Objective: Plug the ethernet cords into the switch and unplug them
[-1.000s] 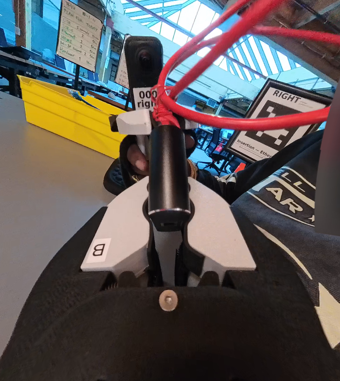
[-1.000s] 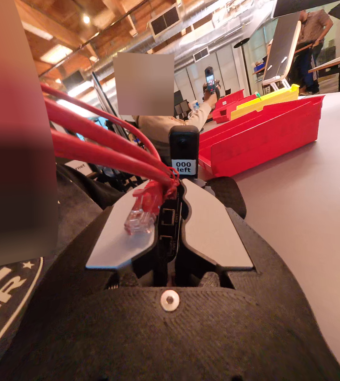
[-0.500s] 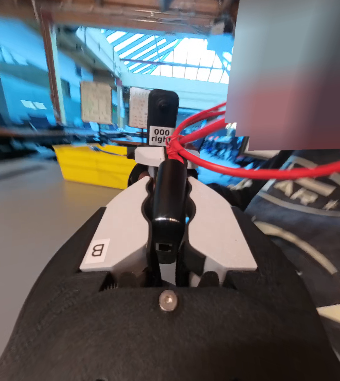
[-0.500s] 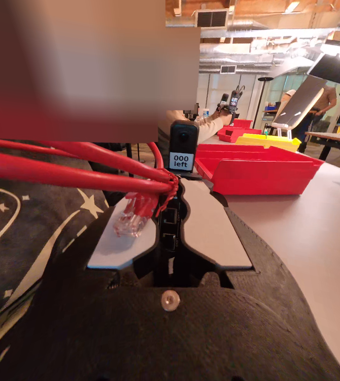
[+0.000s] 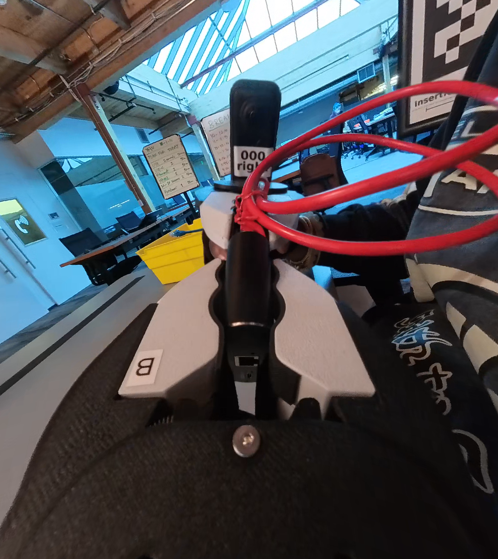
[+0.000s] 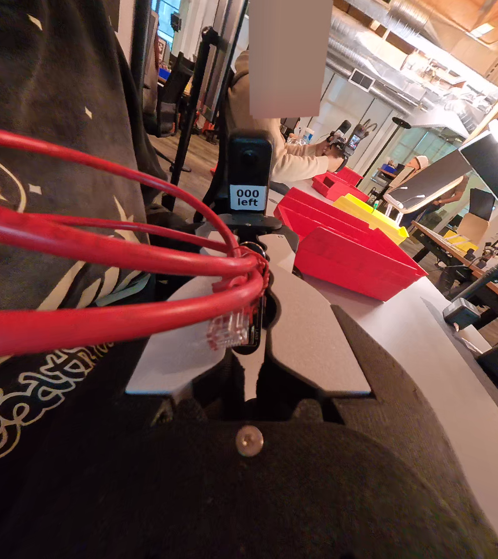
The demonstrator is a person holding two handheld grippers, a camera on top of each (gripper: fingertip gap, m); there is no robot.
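Switch [image 5: 246, 290]: black, pinched end-to-end between left tongs [image 5: 246, 305] and right tongs [image 6: 264, 305], steadying ports; coiled red cord [image 6: 114, 260] unplugged.

I log a workshop hall: skylight [image 5: 272, 36] over timber beams [image 5: 30, 36], grey tabletop [image 6: 408, 348], red bins [image 6: 353, 260], yellow bin [image 5: 178, 257], whiteboards [image 5: 170, 166], silver ducting [image 6: 423, 45].

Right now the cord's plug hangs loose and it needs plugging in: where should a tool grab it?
Probably the red boot behind the clear plug, pinched across its sides from the person's side, leaving the tip free. The left tool and right tool both clamp the switch, so one must release first.
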